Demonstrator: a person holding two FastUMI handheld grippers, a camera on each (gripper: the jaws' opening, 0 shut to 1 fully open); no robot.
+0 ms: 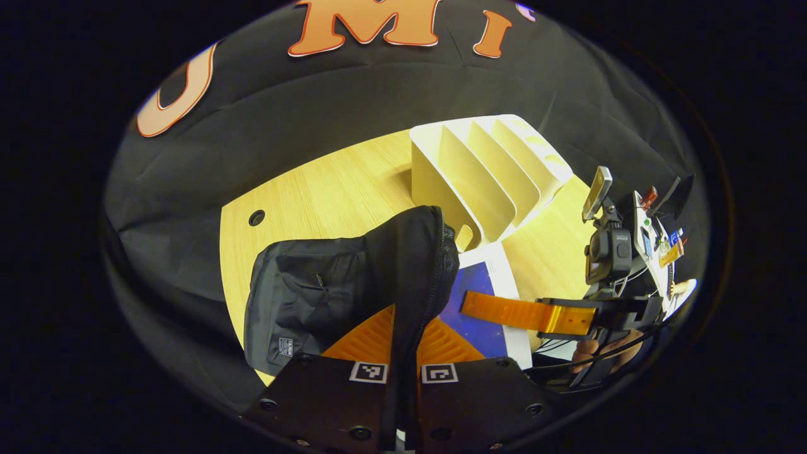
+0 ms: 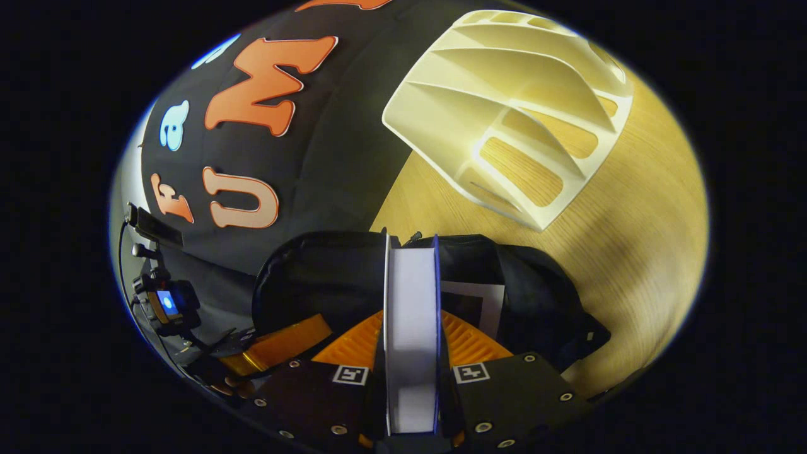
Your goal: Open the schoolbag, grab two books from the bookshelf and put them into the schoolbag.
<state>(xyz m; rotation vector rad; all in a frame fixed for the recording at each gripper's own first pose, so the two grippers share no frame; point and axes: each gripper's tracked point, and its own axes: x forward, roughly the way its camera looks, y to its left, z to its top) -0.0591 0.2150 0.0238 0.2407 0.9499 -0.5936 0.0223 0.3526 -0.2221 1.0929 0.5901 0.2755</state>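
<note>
Two grippers at work over a wooden worktop (image 2: 630,265). Left gripper (image 1: 403,353): closed on the zippered edge of the black schoolbag (image 1: 328,284), both fingers pinching the fabric and lifting it so the mouth stands open. Right gripper (image 2: 410,366): clamped on a book (image 2: 410,315), held spine-up with its page edge facing the camera; in the left gripper view the book's blue cover (image 1: 479,302) sits at the bag's opening. Bookshelf (image 2: 504,107), a white slotted rack near the worktop's rear edge: its visible slots look empty, though the far ones are poorly seen. Step in hand, by judgement: loading a book into the schoolbag, possibly the second. Next move calls for lowering the book between the bag's lips, keeping the flap raised, then releasing once the book is seated.
</note>
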